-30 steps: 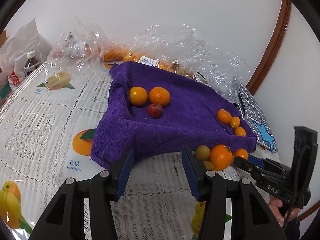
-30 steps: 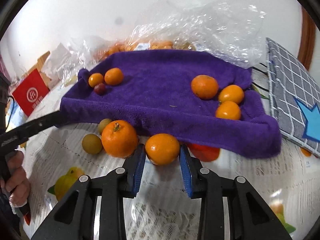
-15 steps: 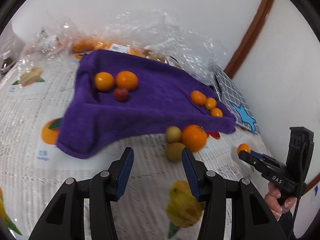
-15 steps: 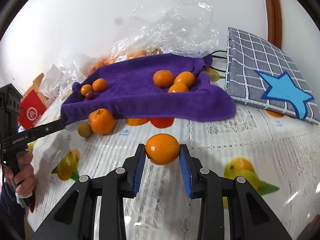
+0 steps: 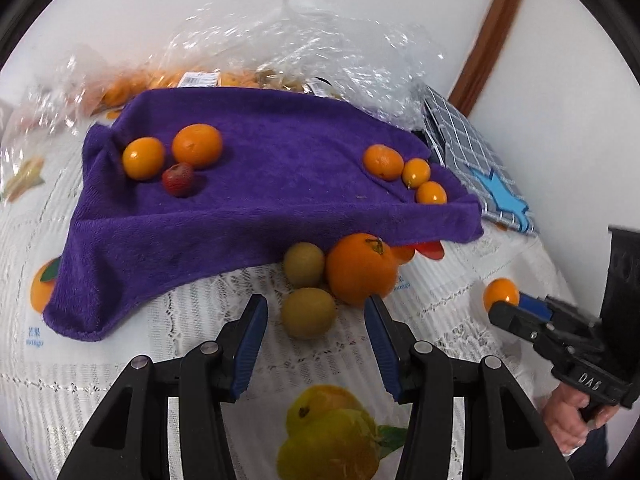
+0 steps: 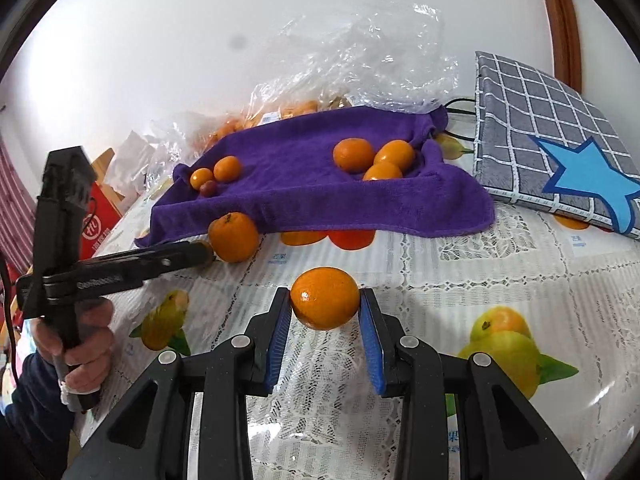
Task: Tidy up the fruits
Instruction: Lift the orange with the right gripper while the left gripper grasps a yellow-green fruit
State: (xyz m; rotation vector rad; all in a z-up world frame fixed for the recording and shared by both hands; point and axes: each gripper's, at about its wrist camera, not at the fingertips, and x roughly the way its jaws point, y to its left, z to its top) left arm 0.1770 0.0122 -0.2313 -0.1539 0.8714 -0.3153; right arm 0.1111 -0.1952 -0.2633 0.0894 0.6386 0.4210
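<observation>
R: we pinch small orange (image 6: 325, 298) — purple towel (image 6: 320, 196) straight ahead | L: left gripper (image 5: 316, 316) spread — green fruit (image 5: 308, 312) dead between tips, nearer arm

The tabletop (image 6: 460, 280) wears a white lace cloth printed with fruit pictures. A purple towel (image 5: 260, 208) lies spread across its far middle. Just near the towel's near edge sit a large orange (image 5: 360, 268) and two green-brown fruits (image 5: 306, 312), touching one another. A grey checked pad with a blue star (image 6: 552, 148) lies to the right, and crumpled clear plastic bags (image 5: 320, 52) lie along the far side.
</observation>
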